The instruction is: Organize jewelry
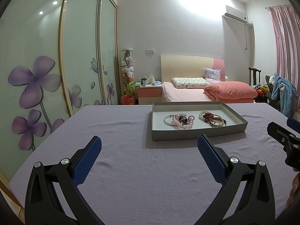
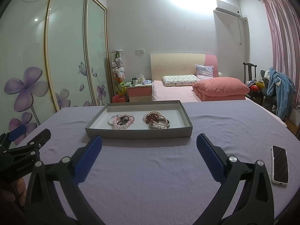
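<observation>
A grey tray (image 1: 198, 134) sits on the lilac cloth (image 1: 131, 168), and all the jewelry lies inside it in two heaps. The heap toward the tray's left end is pink beads (image 1: 181, 121) tangled with a silver bangle (image 1: 167, 119). The heap toward its right end is pearls (image 1: 205, 114) with dark red beads (image 1: 208, 116), perhaps over a metal cuff; the tangle is too small to sort out. Both grippers hover short of the tray's near wall, left gripper (image 1: 150, 148) and right gripper (image 2: 149, 146), jaws wide apart and holding nothing. A phone (image 2: 279, 167) lies well right of the tray.
</observation>
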The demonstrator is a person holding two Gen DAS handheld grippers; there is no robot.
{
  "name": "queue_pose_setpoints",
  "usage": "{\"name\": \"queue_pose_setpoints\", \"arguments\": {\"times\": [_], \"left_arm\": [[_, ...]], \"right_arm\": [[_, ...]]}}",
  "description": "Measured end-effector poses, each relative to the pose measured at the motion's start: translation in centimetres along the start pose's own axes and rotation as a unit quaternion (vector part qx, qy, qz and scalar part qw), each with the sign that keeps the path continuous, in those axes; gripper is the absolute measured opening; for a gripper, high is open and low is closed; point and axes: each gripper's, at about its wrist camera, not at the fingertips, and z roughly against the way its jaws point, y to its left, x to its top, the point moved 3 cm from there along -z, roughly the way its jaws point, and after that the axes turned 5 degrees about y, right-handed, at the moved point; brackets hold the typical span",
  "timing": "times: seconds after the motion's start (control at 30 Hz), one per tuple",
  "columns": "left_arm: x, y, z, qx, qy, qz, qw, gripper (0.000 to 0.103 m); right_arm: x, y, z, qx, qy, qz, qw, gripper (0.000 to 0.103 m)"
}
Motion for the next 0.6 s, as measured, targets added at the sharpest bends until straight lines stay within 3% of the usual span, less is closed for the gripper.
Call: {"name": "queue_pose_setpoints", "arguments": {"times": [0.6], "left_arm": [[0.10,0.03,-0.05,0.000,0.001,0.000,1.0000,0.101]], "right_arm": [[0.14,-0.07,0.05,0.000,0.000,0.000,1.000,0.099]]}}
